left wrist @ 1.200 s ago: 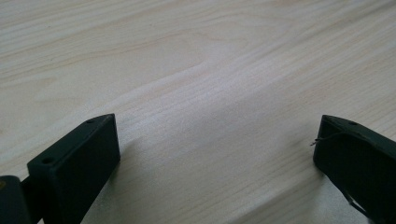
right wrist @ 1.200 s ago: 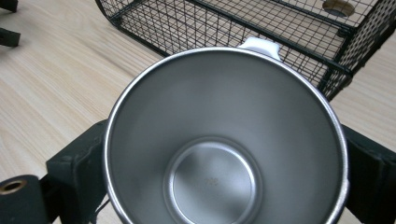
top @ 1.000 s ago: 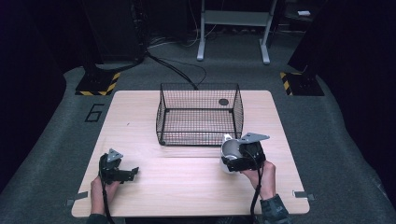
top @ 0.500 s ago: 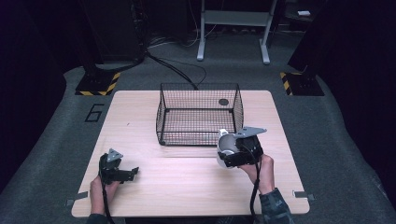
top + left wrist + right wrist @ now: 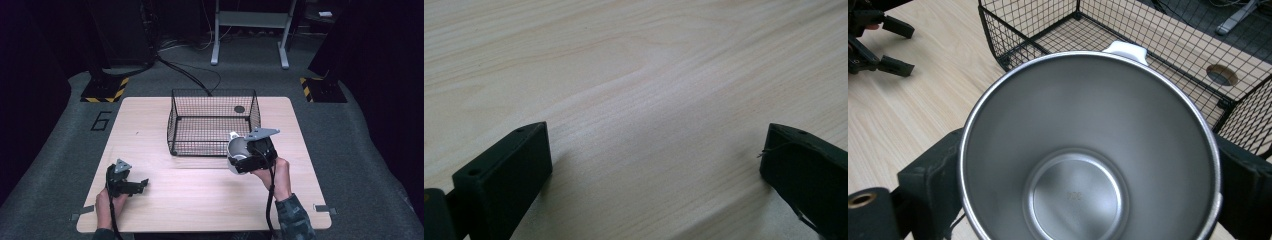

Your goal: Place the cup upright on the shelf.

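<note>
A pale wooden table (image 5: 200, 200) is seen nearest, its grain running bare under the left gripper (image 5: 654, 165), whose jaws are spread wide with nothing between them. In the high view that left gripper (image 5: 142, 183) is held low at the near left of the table, pointing right.

Further in, at the right, a steel cup (image 5: 1088, 145) is pinched between the jaws of the right gripper (image 5: 237, 156), one jaw pressed on each side of its wall. The cup (image 5: 238, 150) is held above the table, tilted with its open mouth toward the gripper's camera, just beside the near right corner of a black wire basket (image 5: 215, 122). A white handle tab (image 5: 1124, 50) is seen at its far rim.

Beyond the table, grey carpet (image 5: 60, 145), a painted numeral six (image 5: 101, 121), hazard-striped bases (image 5: 105, 90) and a trailing cable (image 5: 190, 75) are made out in a dark room.
</note>
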A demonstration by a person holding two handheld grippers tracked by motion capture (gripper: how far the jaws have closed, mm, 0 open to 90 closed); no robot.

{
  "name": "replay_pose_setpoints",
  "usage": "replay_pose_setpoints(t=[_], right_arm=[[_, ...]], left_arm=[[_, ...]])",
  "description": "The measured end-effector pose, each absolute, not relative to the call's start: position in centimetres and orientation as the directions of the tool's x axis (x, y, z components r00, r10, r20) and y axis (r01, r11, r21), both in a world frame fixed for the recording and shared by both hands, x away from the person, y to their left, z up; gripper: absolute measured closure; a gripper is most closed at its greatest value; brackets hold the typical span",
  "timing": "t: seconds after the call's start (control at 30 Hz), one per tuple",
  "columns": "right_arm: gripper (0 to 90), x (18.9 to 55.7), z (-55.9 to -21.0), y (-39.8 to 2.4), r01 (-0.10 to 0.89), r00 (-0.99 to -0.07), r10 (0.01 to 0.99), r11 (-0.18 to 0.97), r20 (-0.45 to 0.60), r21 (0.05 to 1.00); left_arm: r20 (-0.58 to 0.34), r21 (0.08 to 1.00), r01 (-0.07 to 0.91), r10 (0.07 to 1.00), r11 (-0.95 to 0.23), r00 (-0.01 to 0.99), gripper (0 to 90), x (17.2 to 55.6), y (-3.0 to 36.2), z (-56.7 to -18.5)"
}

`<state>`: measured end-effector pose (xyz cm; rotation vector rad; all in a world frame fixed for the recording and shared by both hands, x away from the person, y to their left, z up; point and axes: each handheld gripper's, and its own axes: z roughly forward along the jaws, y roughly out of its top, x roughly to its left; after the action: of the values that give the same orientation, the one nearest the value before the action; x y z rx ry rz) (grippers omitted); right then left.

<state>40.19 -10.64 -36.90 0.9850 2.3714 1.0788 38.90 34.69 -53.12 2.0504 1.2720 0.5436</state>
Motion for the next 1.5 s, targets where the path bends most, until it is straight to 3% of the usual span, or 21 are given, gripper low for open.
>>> replay_pose_setpoints(t=[1.0, 1.5], right_arm=[[5.9, 44.7, -31.0, -8.6, 0.381, -0.725, 0.685, 0.484, -0.071, 0.788], [5.9, 48.6, -30.8, -7.0, 0.411, -0.719, 0.694, 0.474, -0.043, 0.778]], left_arm=[[0.013, 0.725, 0.606, 0.886, -0.328, 0.464, 0.5, 39.3, 34.6, -53.2], [0.015, 0.727, 0.603, 0.885, -0.329, 0.466, 0.3, 39.4, 34.4, -53.2]])
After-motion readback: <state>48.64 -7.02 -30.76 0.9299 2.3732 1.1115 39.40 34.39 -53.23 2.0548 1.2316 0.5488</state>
